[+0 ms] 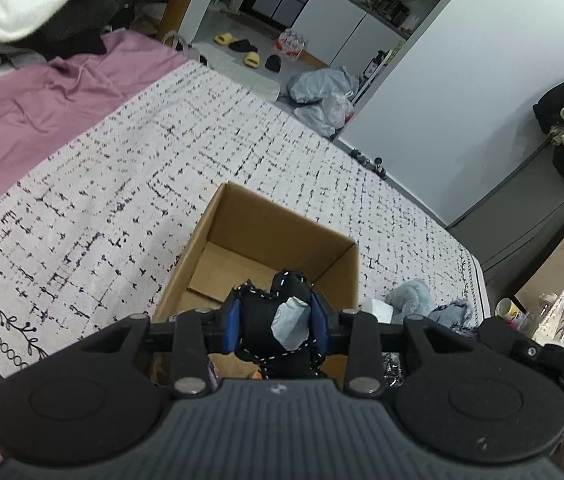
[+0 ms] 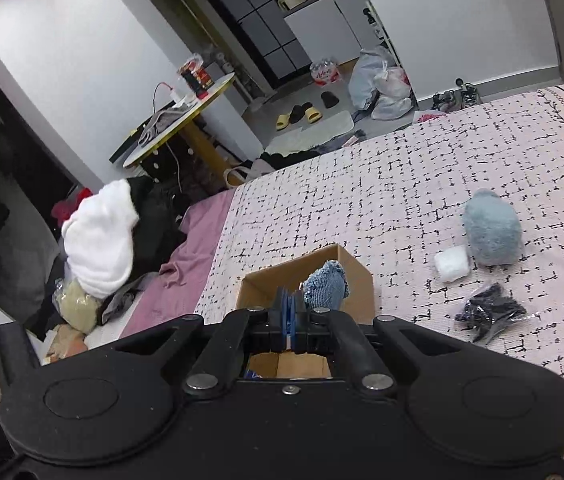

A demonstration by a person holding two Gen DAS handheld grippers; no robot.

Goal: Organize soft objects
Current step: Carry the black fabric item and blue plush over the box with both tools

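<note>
L gripper (image 1: pixel 277 330) clamps black toy (image 1: pixel 277 312) over box (image 1: pixel 221 216), not yet dropped; R gripper (image 2: pixel 290 312) pinches blue cloth (image 2: pixel 326 286) over box; grey plush (image 2: pixel 492 232), white roll (image 2: pixel 450 265), black bag (image 2: pixel 490 310) left on bed mid, R of box.

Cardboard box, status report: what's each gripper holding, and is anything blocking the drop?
Left gripper shut on black stitched plush toy, over the cardboard box. Right gripper shut on blue denim piece, above the box. Box opening unobstructed.
</note>
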